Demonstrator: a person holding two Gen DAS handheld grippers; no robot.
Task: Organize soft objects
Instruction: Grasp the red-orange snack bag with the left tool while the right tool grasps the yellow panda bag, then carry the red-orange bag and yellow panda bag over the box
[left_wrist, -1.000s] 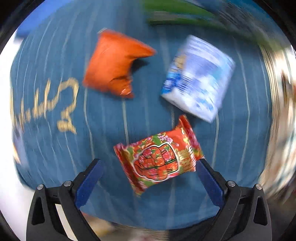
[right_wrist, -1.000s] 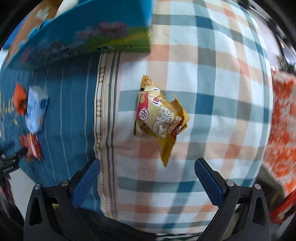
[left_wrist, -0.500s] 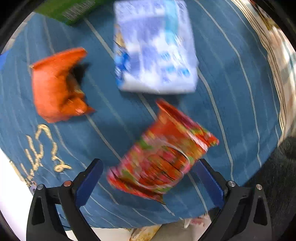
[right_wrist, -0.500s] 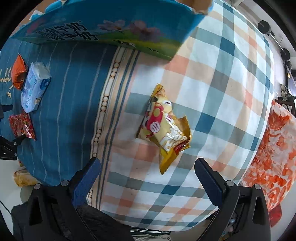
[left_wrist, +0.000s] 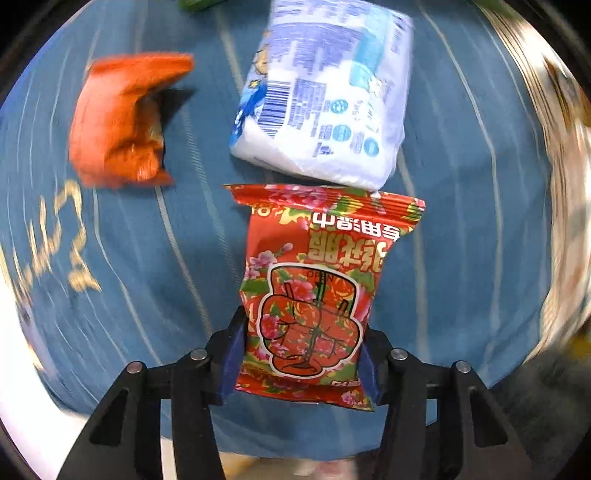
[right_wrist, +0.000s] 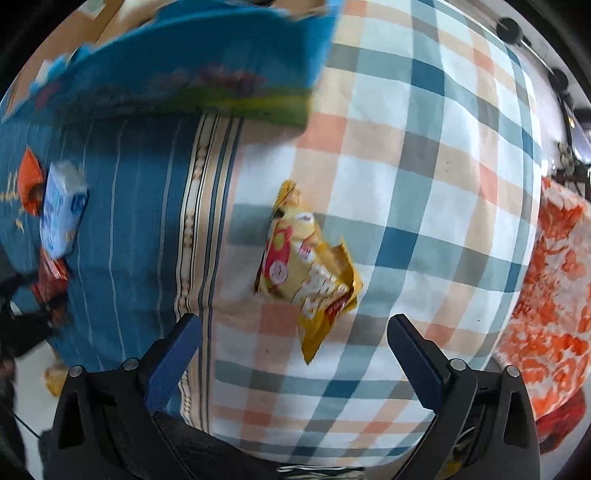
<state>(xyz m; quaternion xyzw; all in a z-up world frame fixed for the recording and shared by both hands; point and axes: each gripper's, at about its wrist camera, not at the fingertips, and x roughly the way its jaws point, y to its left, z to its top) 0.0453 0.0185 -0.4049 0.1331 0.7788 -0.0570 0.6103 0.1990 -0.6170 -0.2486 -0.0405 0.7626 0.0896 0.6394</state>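
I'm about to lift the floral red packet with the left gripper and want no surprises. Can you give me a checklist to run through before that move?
1. Red floral packet sits between the left gripper jaws: ok.
2. Jaws closing, blue pads against both side edges of the packet: ok.
3. Grip firm enough to lift: cannot tell; the pack is soft.
4. Packet free of the white-blue tissue pack: not ok; their edges meet or overlap at the packet's far end.
5. Orange pouch lies apart from the packet: ok.
6. Right gripper holds nothing; jaws wide, starting to close, above the yellow snack bag on the plaid cloth: ok.
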